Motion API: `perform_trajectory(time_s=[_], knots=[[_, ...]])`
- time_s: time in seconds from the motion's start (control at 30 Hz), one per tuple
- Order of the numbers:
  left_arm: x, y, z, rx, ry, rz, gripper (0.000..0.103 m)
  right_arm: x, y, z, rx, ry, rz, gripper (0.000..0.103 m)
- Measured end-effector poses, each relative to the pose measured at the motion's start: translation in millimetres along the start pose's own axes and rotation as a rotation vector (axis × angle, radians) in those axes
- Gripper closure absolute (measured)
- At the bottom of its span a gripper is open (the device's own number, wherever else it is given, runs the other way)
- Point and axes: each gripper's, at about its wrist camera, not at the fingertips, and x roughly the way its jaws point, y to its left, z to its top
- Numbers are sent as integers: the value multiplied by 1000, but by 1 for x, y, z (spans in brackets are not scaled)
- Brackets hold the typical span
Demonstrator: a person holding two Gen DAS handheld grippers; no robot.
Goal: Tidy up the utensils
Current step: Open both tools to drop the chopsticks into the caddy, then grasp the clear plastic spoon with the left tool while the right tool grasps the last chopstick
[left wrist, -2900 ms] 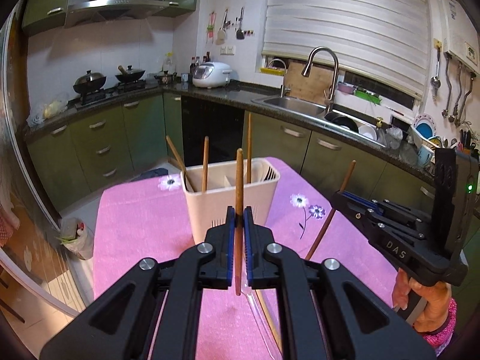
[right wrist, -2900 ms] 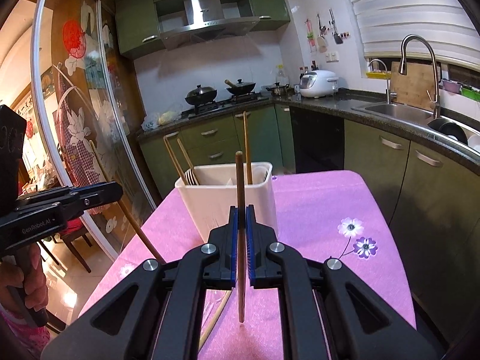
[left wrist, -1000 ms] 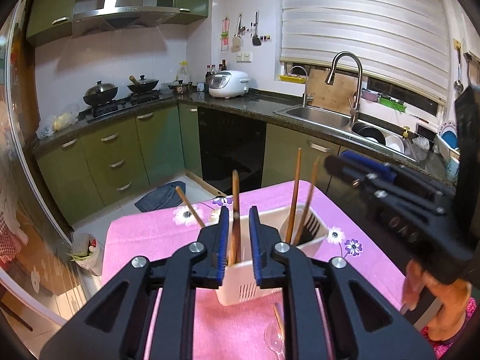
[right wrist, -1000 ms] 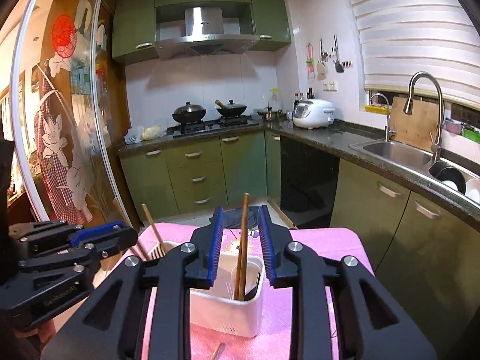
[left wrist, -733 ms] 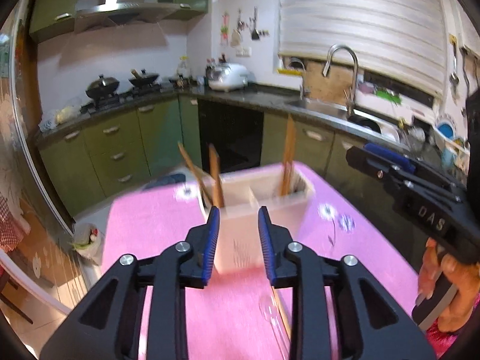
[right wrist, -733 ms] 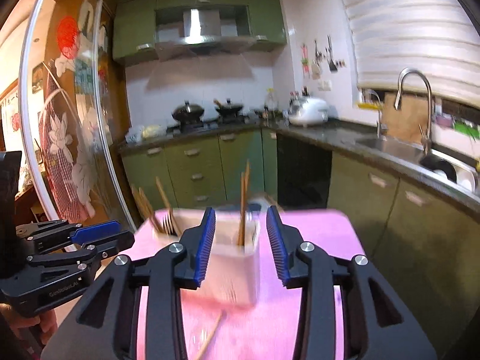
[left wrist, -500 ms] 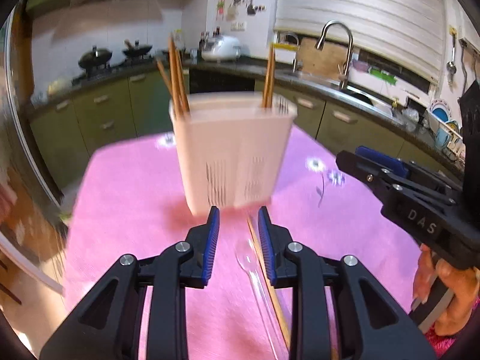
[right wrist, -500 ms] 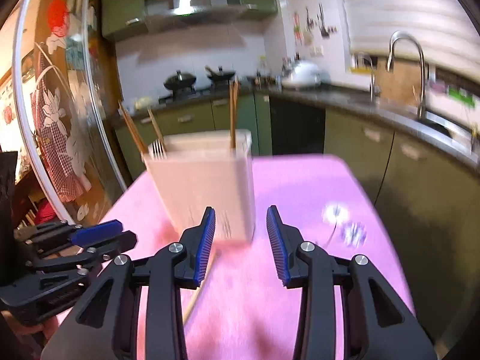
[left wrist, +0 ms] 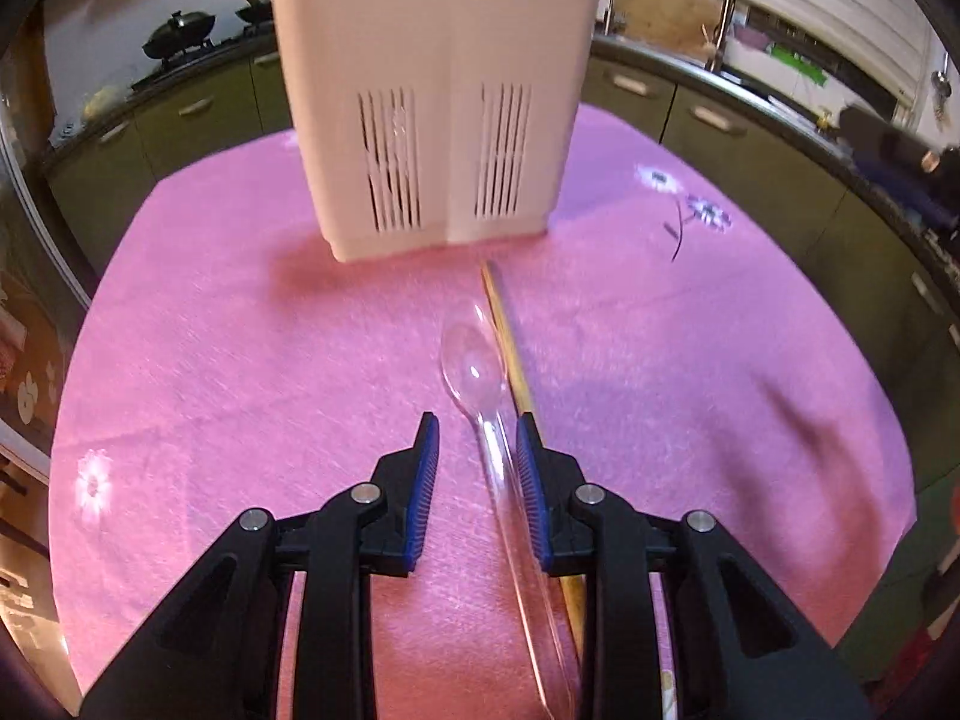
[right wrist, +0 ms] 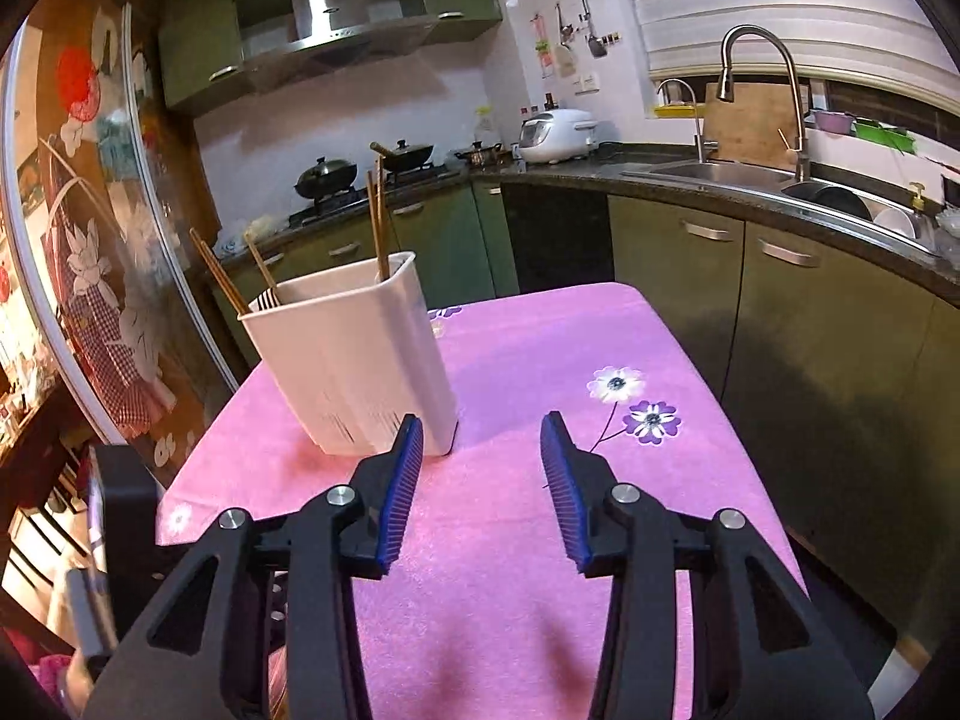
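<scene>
A white slotted utensil holder [left wrist: 435, 120] stands on the pink tablecloth [left wrist: 210, 360] with several wooden chopsticks [right wrist: 377, 219] in it; it also shows in the right wrist view [right wrist: 354, 360]. A clear plastic spoon [left wrist: 480, 384] and one wooden chopstick [left wrist: 510, 342] lie side by side in front of the holder. My left gripper [left wrist: 477, 438] is open, low over the cloth, with the spoon's handle between its fingers. My right gripper [right wrist: 480, 441] is open and empty, right of the holder.
Green kitchen cabinets and a dark counter with a sink [right wrist: 720, 171] and faucet run behind and to the right. A stove with pots [right wrist: 327, 174] sits at the back. The table edge drops off at the right [right wrist: 708, 360].
Both grippers let go of their chopsticks into the holder and opened. The left gripper dropped down to the spoon on the cloth. The right gripper drew back and lower, opening wider.
</scene>
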Motion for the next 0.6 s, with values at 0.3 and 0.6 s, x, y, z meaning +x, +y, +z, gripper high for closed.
perform_trajectory(time_s=[0.3,0.6], knots=[[11,11,1,-5,25,73,77,4,0,1,4,27,12,62],[-14,54,2,-105,0,47,78,97,70,-28,-168,338,38,62]])
